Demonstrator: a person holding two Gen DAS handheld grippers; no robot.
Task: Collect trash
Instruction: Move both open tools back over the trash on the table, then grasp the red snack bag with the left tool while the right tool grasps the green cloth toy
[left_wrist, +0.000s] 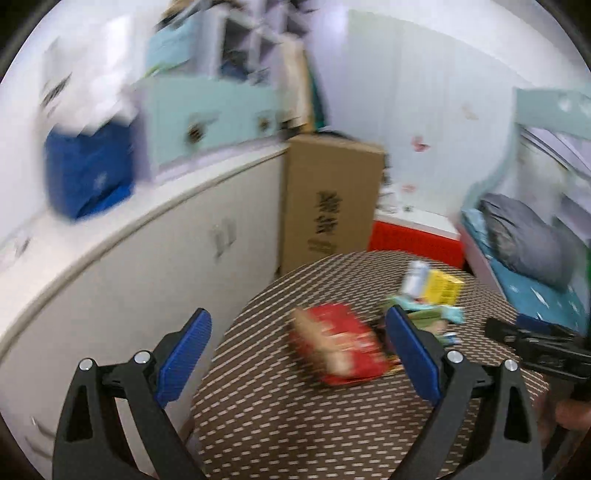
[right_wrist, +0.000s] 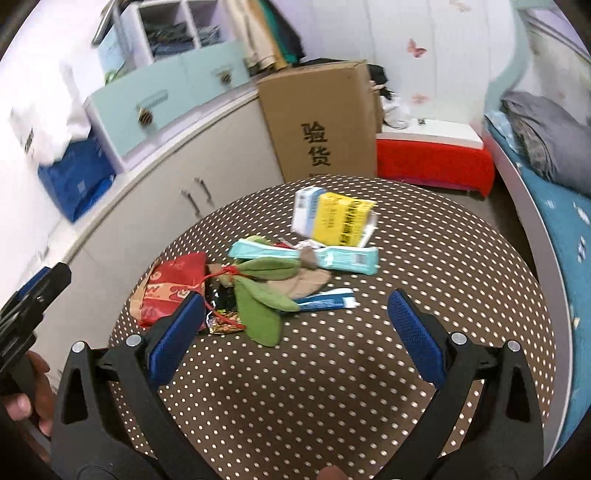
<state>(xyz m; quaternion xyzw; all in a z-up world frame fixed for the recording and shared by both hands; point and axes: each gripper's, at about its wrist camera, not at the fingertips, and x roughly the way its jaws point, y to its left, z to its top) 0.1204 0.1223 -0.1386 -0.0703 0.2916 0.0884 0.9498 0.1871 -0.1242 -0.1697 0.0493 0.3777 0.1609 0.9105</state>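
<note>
**Both claws wide open, trash pile waiting on the desk**

Nothing grabbed yet. Left claw (left_wrist: 299, 354) spread wide and empty, hovering above the red snack bag (left_wrist: 338, 345), which sits right between its blue pads, so probably lined up as first pick. Right claw (right_wrist: 297, 334) just as wide, also empty, aimed at the bare dotted cloth on the near side of the pile, likely held back to leave room for the left one.

All the trash clustered mid-desk (right_wrist: 443, 258), on the brown polka-dot cover:
- red snack bag (right_wrist: 171, 291) at the left edge of the pile, crumpled, tan strip along one side
- green leafy fabric thing (right_wrist: 260, 299) sprawled over the middle, overlapping a shiny dark wrapper (right_wrist: 221, 314)
- long mint-coloured pack (right_wrist: 332, 258) lying flat behind it
- yellow box (right_wrist: 341, 219) and white-blue carton (right_wrist: 304, 210) touching, at the far side
- small blue-white tube (right_wrist: 327, 300) just beside the leaves

Left view heavily motion-blurred, so can't really tell if the bag is sealed or torn open.

No bin visible anywhere; only a tall cardboard box (right_wrist: 321, 122) standing past the desk.
</note>
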